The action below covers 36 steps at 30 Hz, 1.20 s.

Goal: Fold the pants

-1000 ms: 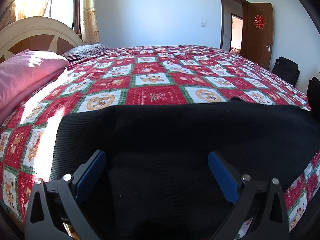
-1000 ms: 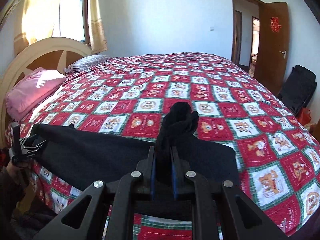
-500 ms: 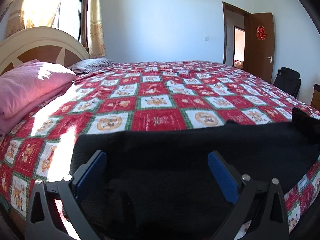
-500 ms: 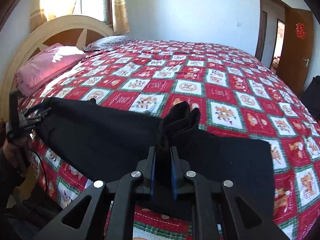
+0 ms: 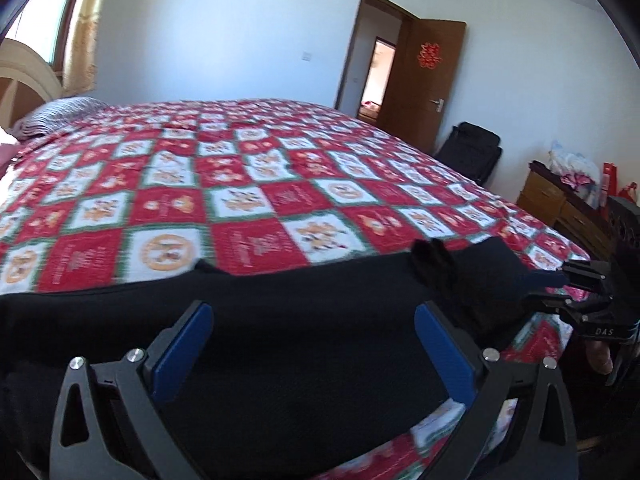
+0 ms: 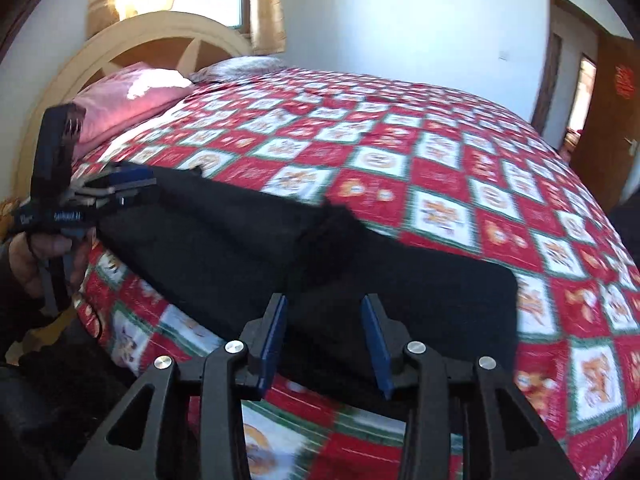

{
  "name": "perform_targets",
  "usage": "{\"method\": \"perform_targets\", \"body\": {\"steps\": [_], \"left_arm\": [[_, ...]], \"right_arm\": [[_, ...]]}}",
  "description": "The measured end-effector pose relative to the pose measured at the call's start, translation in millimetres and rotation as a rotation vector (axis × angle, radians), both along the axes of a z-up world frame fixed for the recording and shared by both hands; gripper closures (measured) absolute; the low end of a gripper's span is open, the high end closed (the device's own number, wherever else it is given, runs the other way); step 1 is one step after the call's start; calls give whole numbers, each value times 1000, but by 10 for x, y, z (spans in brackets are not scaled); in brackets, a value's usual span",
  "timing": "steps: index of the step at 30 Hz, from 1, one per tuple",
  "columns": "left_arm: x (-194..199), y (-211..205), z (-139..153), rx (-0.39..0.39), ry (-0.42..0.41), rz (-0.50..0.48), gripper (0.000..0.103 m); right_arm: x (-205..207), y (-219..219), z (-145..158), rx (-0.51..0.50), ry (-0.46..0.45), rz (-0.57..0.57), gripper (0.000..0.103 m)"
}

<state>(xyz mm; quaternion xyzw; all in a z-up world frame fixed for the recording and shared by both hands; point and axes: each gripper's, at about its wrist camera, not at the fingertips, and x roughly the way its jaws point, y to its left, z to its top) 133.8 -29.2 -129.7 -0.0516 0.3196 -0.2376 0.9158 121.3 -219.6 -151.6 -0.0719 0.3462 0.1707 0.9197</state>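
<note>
Black pants (image 6: pixel 248 240) lie flat along near edge of bed's red checked quilt (image 6: pixel 440 152) | left tool (image 5: pixel 310 344) fingers spread wide over fabric | right tool (image 6: pixel 325 334) fingers parted, gripping nothing, above pants

Beyond the black pants (image 6: pixel 248 240), the quilt (image 6: pixel 440 168) lies flat to the pink pillow (image 6: pixel 128 96).
</note>
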Motion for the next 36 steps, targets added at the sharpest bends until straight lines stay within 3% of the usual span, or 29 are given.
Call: {"method": "perform_targets", "body": {"steps": [4,7,12,15,17,22,29,36], "left_arm": [[190,-615,-104,-29,106,-134,22],[249,-932,-156,-17,159,-182,25],[298,-1196,-153,-16,196,-225,41],[328,-1329,-183,16,210,-249,61],[328,-1359,-173,23,212,-242,89],[173,-1234,-60,-53,182,-249,90],[121,-880,60,-147,171,-182,90],[161,-606,-103,-192,218,-105,90]], "right_arm": [[21,-516,5,57,-13,-168,57],[103,-870,-44,120,7,-307,56],[170,-1119,-98,169,8,-395,55],[159,-1139,-97,172,-6,-403,55],[149,-1108,-103,171,-17,-398,53],[125,-1106,-110,170,-36,-401,49],[108,-1084,-148,174,-33,-406,49],[-32,-864,-67,208,-92,-283,49]]}}
